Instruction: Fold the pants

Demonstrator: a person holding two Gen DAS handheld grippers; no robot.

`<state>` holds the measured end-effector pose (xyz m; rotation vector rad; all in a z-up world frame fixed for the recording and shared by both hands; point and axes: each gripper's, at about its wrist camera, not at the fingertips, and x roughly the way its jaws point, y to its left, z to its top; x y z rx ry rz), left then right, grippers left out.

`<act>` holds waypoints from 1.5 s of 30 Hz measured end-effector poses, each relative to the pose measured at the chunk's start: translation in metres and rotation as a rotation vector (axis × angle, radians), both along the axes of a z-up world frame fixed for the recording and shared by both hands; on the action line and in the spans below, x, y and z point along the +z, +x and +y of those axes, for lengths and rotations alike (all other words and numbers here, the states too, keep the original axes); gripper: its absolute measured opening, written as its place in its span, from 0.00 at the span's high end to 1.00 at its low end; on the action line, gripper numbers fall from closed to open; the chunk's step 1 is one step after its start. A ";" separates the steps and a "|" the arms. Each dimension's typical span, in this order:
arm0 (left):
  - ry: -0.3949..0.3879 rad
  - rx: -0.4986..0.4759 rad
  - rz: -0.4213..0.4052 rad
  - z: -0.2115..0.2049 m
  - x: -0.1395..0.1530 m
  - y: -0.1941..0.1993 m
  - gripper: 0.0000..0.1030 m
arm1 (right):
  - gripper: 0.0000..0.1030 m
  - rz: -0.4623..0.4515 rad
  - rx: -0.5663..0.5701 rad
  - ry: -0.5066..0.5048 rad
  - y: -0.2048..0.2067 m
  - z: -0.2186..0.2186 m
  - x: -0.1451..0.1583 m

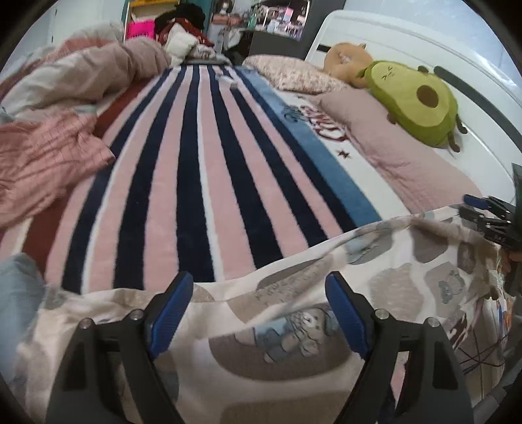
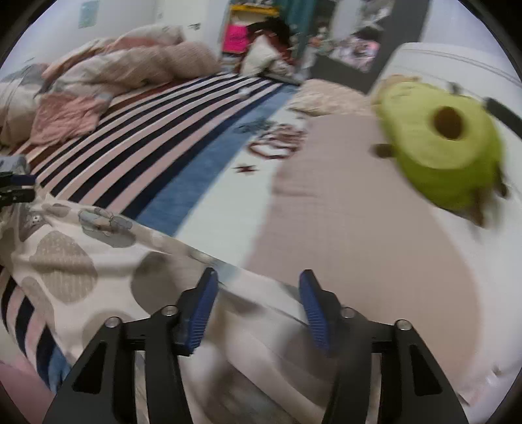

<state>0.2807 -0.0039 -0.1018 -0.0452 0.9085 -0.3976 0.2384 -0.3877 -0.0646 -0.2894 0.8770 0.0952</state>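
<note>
Printed pants point(image 1: 293, 326) lie on a striped blanket point(image 1: 195, 163) near an avocado plush point(image 1: 414, 104); left gripper point(image 1: 259, 290) and right gripper point(image 2: 257, 287) fingers are spread, pinching nothing

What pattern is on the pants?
Cream printed pants with grey-beige blotches and small blue-grey cartoon animals; clearest in the left wrist view.

A wide bed fills the room, covered by a fleece blanket with pink, navy and white stripes point(image 1: 202, 156). A white padded headboard point(image 1: 407, 42) stands at the right, a crumpled beige duvet point(image 1: 98, 65) at the far left, and cluttered shelves point(image 1: 280, 16) far behind.
</note>
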 end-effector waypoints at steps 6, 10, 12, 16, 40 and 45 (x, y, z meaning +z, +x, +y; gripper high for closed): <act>-0.029 -0.014 0.015 -0.002 0.008 -0.025 0.22 | 0.51 0.020 -0.036 -0.074 -0.061 -0.035 0.010; -0.017 -0.026 0.022 -0.009 0.009 -0.035 0.22 | 0.35 0.034 -0.036 -0.190 -0.085 -0.037 -0.005; -0.009 -0.029 0.026 -0.013 0.009 -0.039 0.22 | 0.37 0.047 -0.063 -0.232 -0.089 -0.043 -0.014; 0.000 -0.032 0.030 -0.017 0.008 -0.041 0.22 | 0.55 0.004 -0.117 -0.367 -0.092 -0.054 -0.021; -0.007 -0.037 0.043 -0.026 0.005 -0.035 0.22 | 0.69 0.084 0.038 0.184 -0.093 -0.078 0.016; -0.009 -0.041 0.034 -0.027 0.008 -0.038 0.22 | 0.66 0.039 -0.121 -0.048 -0.075 -0.086 0.012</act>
